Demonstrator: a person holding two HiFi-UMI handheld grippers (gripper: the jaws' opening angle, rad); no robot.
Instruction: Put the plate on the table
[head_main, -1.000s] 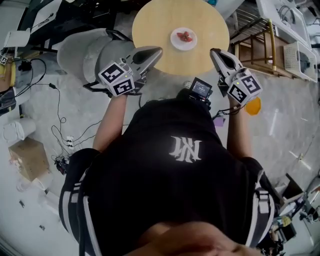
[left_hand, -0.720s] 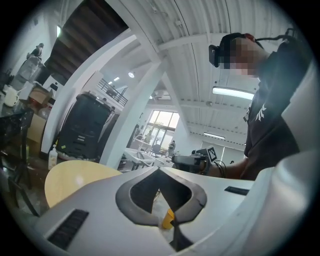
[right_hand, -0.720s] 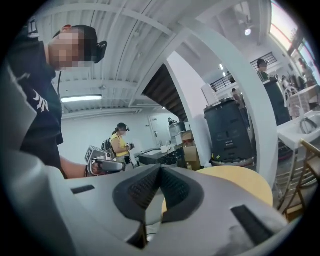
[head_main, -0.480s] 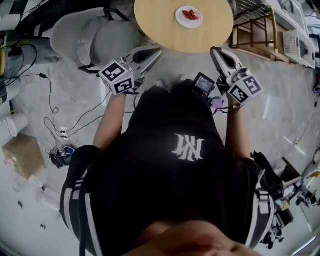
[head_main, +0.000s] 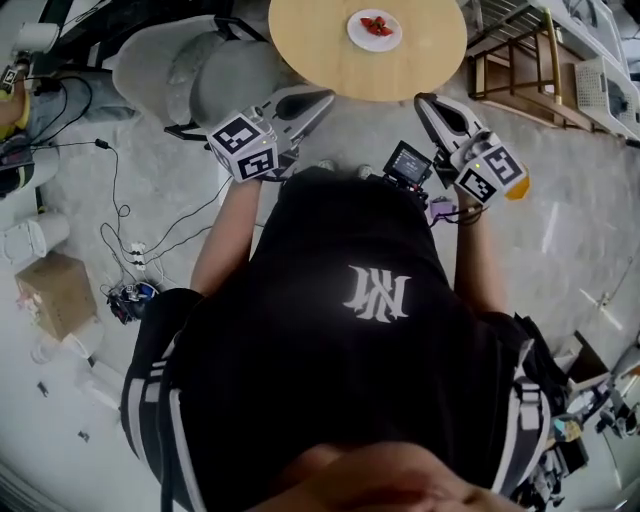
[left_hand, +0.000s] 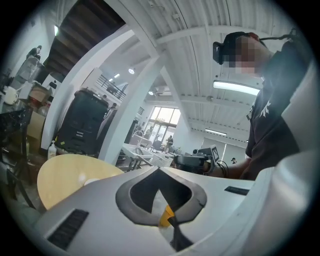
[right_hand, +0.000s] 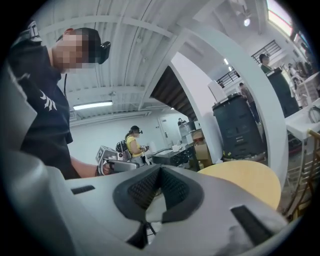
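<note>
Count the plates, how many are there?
1. The plate sits on the round table, holding something red. The table's far edge is out of frame, so more could hide.

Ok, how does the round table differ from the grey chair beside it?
The table is pale wood with a flat round top; the chair is grey and padded. The table carries a white plate of red food; the chair carries nothing visible. Both stand side by side on the floor.
</note>
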